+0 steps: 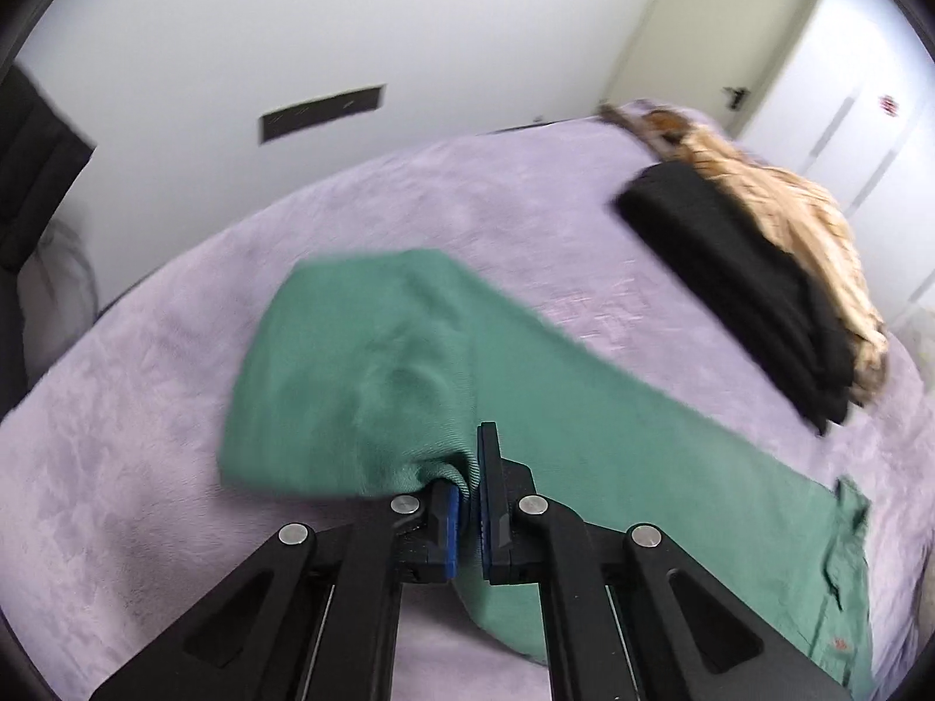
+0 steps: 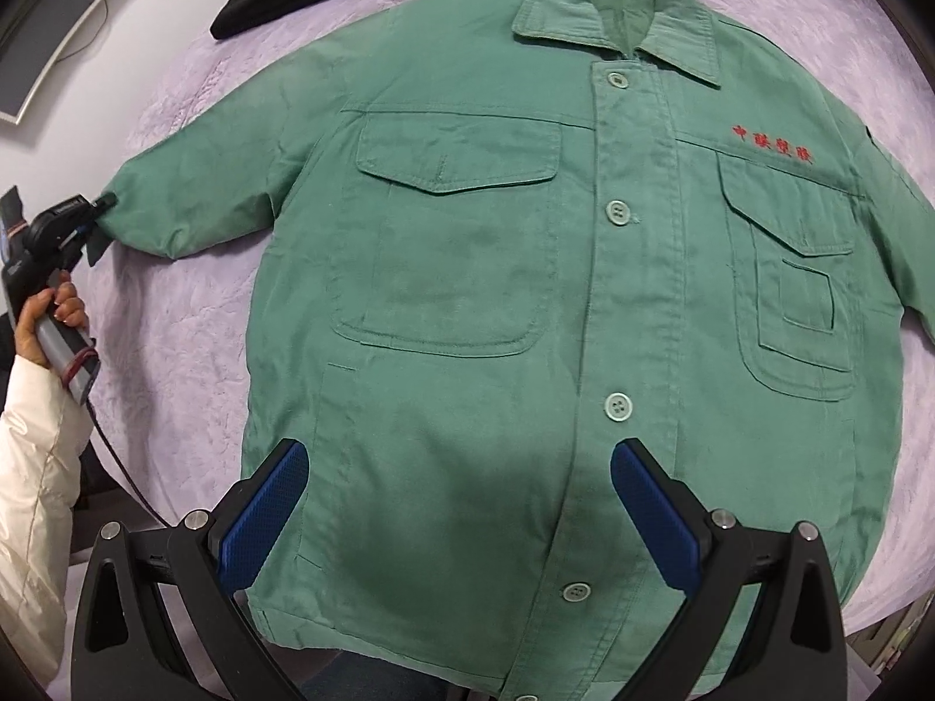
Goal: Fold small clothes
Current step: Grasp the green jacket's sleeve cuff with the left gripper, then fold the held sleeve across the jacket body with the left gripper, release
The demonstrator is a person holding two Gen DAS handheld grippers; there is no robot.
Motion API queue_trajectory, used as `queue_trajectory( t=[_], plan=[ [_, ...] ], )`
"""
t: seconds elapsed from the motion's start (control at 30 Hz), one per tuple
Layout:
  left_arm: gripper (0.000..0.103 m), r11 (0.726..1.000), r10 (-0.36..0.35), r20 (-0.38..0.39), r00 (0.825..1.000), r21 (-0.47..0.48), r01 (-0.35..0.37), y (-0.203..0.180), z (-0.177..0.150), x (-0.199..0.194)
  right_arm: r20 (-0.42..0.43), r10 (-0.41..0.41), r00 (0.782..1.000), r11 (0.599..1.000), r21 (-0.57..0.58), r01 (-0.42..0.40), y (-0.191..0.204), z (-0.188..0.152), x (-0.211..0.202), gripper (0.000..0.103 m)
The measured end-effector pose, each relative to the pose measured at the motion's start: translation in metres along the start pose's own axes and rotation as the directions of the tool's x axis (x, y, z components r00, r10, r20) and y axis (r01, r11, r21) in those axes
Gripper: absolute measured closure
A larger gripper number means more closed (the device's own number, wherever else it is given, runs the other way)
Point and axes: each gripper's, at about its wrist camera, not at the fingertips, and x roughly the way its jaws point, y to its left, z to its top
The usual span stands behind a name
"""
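The green jacket (image 2: 497, 292) lies flat, front up, on the purple blanket (image 2: 175, 350). The left gripper (image 1: 467, 502) pinches the sleeve cuff (image 1: 444, 467), at the far end of the sleeve from the jacket's body. The right gripper (image 2: 461, 502) hangs spread over the hem, so the sleeve's long axis points toward the body.

The only writing to be seen was a short row of red embroidered Chinese characters (image 2: 772, 145) on the chest of the green jacket (image 2: 467, 292), just above its pocket flap, below the collar; the individual characters were too blurred to read.
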Motion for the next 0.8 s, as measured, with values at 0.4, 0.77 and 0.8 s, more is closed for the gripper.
queue_trajectory(
  t=[0.4, 0.77, 0.8],
  plan=[
    [0.097, 0.822, -0.394, -0.092, 0.914, 0.41, 0.396, -0.286, -0.075, -0.073, 0.111, 0.007, 0.994, 0.984, 0.174, -0.026, -0.123, -0.008, -0.045, 0.0],
    [0.091, 0.594, -0.108, -0.271, 0.957, 0.754, 0.28, -0.437, -0.288, 0.009, 0.074, -0.048, 0.996, 0.925, 0.38, 0.017, -0.236, -0.033, -0.018, 0.0],
    [0.081, 0.575, -0.085, -0.291, 0.953, 0.767, 0.285, -0.437, -0.296, 0.014, 0.076, -0.053, 0.996, 0.923, 0.385, 0.02, -0.24, -0.034, -0.018, 0.0]
  ],
)
